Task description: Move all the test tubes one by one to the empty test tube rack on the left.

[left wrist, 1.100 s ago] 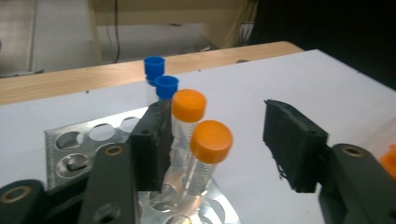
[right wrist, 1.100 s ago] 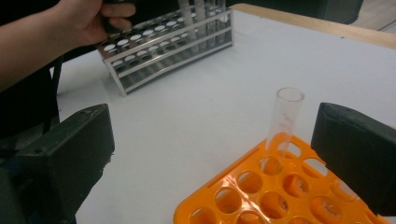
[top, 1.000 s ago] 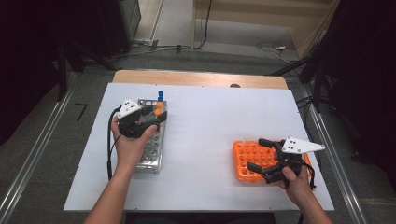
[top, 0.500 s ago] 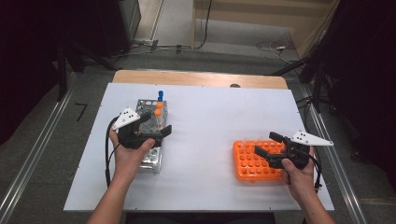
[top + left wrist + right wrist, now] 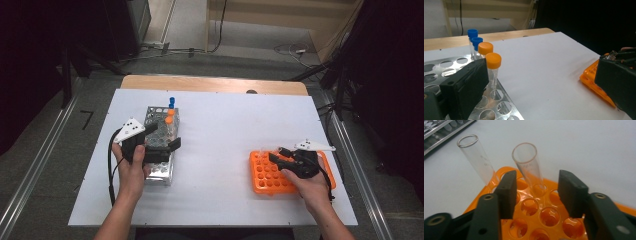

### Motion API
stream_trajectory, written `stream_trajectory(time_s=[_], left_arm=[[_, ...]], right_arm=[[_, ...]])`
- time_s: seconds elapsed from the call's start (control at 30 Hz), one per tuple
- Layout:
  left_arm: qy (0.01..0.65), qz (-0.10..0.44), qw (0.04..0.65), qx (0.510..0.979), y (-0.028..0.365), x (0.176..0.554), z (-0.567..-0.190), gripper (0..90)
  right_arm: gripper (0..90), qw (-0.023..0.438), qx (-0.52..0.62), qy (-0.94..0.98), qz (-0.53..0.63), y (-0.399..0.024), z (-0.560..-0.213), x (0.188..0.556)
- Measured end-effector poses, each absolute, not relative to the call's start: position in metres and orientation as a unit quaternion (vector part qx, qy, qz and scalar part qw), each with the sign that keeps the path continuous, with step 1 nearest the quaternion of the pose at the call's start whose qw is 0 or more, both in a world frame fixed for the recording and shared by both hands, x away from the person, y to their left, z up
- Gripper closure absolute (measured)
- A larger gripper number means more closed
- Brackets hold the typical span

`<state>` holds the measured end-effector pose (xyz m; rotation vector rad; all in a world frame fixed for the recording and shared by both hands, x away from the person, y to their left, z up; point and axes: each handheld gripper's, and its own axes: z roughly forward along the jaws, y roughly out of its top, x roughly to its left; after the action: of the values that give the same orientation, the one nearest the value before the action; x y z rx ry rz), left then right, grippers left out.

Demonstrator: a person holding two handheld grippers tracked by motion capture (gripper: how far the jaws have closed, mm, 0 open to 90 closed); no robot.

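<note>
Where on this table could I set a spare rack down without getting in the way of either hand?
The widest bare patch of the white table lies between the metal rack and the orange rack. The strip behind the orange rack, toward the wooden edge, is also free. It is crowded around the left gripper and the right gripper.

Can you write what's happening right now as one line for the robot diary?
left hand-held gripper: open over metal rack | right hand-held gripper: jaws just closing around clear tube, not touching | orange rack: two tubes
</note>
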<state>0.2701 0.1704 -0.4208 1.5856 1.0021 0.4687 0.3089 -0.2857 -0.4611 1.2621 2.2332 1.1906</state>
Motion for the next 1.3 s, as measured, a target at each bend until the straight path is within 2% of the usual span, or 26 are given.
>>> stream_trajectory(time_s=[0.17, 0.27, 0.43, 0.6, 1.0, 1.23, 1.3], left_arm=[[0.406, 0.214, 0.559, 0.691, 0.169, 0.266, -0.420, 0.4], [0.415, 0.219, 0.565, 0.679, 0.172, 0.265, -0.420, 8.0], [0.433, 0.225, 0.557, 0.673, 0.172, 0.268, -0.421, 7.8], [0.421, 0.225, 0.566, 0.672, 0.167, 0.270, -0.424, 7.4], [0.414, 0.202, 0.567, 0.683, 0.168, 0.268, -0.424, 6.3], [0.399, 0.189, 0.572, 0.691, 0.166, 0.268, -0.422, 6.4], [0.389, 0.181, 0.573, 0.698, 0.162, 0.268, -0.421, 2.0]], right_arm=[[61.1, 0.150, 0.449, 0.787, 0.397, -0.282, -0.464, 0.311], [63.6, 0.154, 0.458, 0.788, 0.383, -0.280, -0.464, 0.313], [68.2, 0.166, 0.467, 0.783, 0.376, -0.278, -0.464, 0.313], [73.2, 0.163, 0.467, 0.778, 0.386, -0.278, -0.463, 0.312], [73.9, 0.163, 0.463, 0.763, 0.421, -0.286, -0.460, 0.309], [73.9, 0.178, 0.458, 0.744, 0.454, -0.293, -0.450, 0.304], [73.9, 0.179, 0.456, 0.738, 0.464, -0.297, -0.447, 0.302]])
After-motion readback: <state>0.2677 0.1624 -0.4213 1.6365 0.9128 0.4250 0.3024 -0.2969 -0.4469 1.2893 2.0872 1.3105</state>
